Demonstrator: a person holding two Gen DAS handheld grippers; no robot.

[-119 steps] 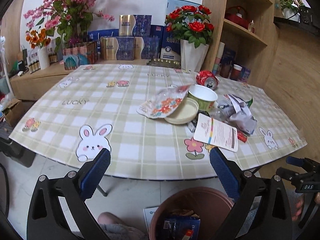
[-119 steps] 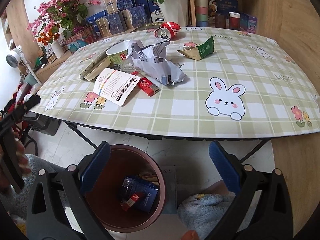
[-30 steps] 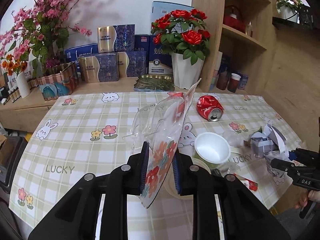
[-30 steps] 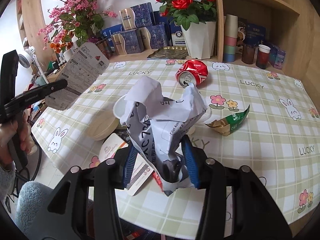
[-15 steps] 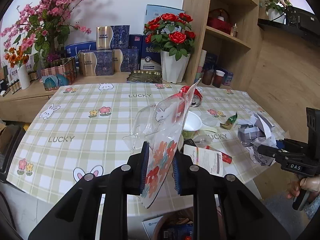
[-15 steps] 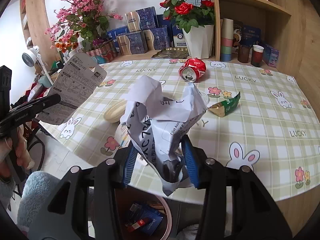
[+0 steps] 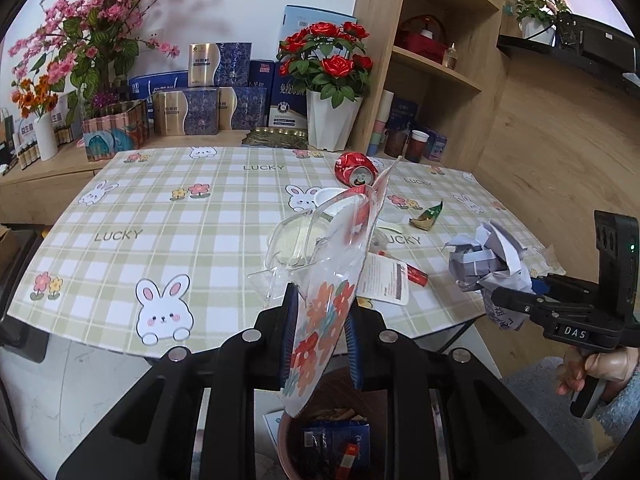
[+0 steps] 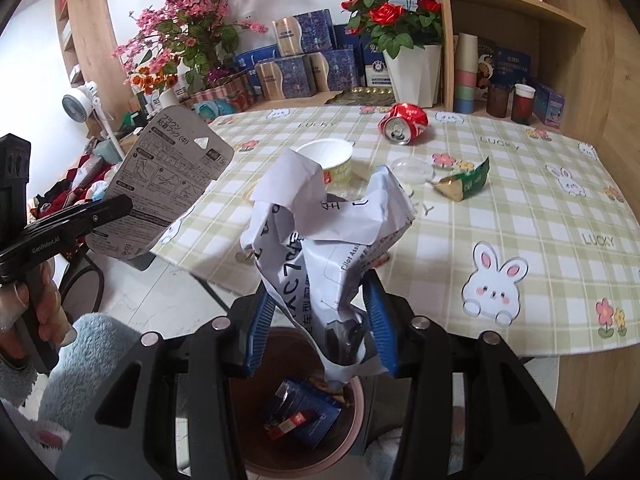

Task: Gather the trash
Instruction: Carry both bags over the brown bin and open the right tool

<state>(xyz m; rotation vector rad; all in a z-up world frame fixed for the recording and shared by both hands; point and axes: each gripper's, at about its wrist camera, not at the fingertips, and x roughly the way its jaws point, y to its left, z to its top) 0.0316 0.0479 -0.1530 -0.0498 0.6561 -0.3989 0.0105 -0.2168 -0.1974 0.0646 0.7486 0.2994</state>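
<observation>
Left gripper [image 7: 320, 336] clamped on a floral blister pack [image 7: 332, 280], clear plastic shell sticking up, bottom edge hanging over the brown bin [image 7: 288, 436]. Right gripper [image 8: 320, 328] clamped on a crumpled printed paper wad [image 8: 320, 232], tail dangling above the same bin [image 8: 356, 400], which holds a blue carton [image 8: 308, 408]. On the checked tablecloth [image 8: 520, 208]: crushed red can [image 8: 402, 122], white cup [image 8: 328, 156], green-gold wrapper [image 8: 464, 184], clear lid [image 8: 410, 168], white card [image 7: 384, 280].
</observation>
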